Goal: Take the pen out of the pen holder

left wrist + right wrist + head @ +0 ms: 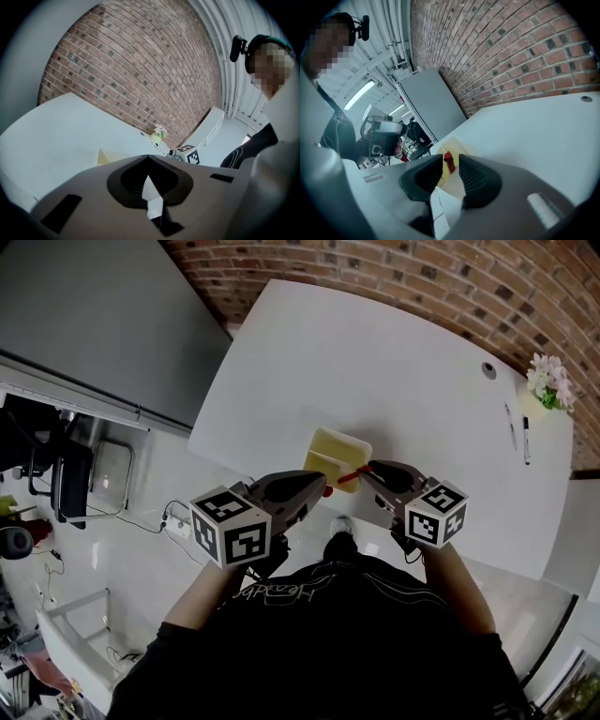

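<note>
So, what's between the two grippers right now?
A red pen slanting up from the yellow pen holder; the head view shows it, its top between the jaws of the right gripper.

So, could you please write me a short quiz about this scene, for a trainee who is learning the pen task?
1. True or false: the left gripper is open.
2. What colour is the pen between the jaws of the right gripper? A) blue B) red C) green
3. Fill in the word: the holder on the table is ___ in colour.

Key:
1. False. Its jaws are together, with nothing between them.
2. B.
3. Yellow.
</note>
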The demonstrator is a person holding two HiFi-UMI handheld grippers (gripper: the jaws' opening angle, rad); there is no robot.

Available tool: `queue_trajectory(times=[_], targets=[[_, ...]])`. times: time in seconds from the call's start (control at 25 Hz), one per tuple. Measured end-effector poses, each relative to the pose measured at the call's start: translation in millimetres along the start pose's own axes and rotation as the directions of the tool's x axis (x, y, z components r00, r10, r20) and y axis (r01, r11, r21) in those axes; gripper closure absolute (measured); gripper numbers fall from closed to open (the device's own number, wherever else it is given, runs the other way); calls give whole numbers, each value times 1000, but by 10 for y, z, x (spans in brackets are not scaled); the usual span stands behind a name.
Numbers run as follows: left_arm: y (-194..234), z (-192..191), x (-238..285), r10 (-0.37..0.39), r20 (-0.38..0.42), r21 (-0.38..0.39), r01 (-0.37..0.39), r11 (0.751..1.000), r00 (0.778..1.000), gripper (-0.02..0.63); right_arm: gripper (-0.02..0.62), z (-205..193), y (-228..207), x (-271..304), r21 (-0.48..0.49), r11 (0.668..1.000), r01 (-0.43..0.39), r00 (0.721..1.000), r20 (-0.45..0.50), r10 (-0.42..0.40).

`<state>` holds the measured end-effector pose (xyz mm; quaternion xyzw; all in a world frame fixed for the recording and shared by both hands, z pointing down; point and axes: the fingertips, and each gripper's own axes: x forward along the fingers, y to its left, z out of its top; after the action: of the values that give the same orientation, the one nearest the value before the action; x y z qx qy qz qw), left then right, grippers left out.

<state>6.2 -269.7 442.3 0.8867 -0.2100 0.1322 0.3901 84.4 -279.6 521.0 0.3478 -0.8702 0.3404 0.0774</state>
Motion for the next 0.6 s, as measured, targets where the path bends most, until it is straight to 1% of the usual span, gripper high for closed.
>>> queue_trajectory(times=[0.16, 0.28, 0.32, 0.52, 0.56, 0.6], targets=[[21, -11, -20, -9, 10, -47, 10, 999, 1000, 603, 485, -30, -5, 16, -7, 1000, 9, 1000, -10, -9], [54, -20, -40, 8, 8, -50, -8, 999, 1000, 603, 489, -53, -11, 11, -9, 1000, 13, 1000, -13, -13], [61, -21, -49, 12, 7, -50, -12, 999, 1000, 603, 502, -49, -13, 11, -11, 1000, 15, 1000, -11, -16], [55, -34, -80, 15, 6, -55, -15, 998, 1000, 603, 514, -40, -7, 20, -15, 1000, 25, 1000, -2, -25], [52, -37, -82, 15, 6, -56, -14, 998, 1000, 603, 532, -39, -8, 20, -17, 999, 28, 1000, 0, -28], [50, -39, -84, 15, 7, -57, -15, 998, 1000, 603, 534, -38, -10, 19, -19, 999, 30, 1000, 1, -30]])
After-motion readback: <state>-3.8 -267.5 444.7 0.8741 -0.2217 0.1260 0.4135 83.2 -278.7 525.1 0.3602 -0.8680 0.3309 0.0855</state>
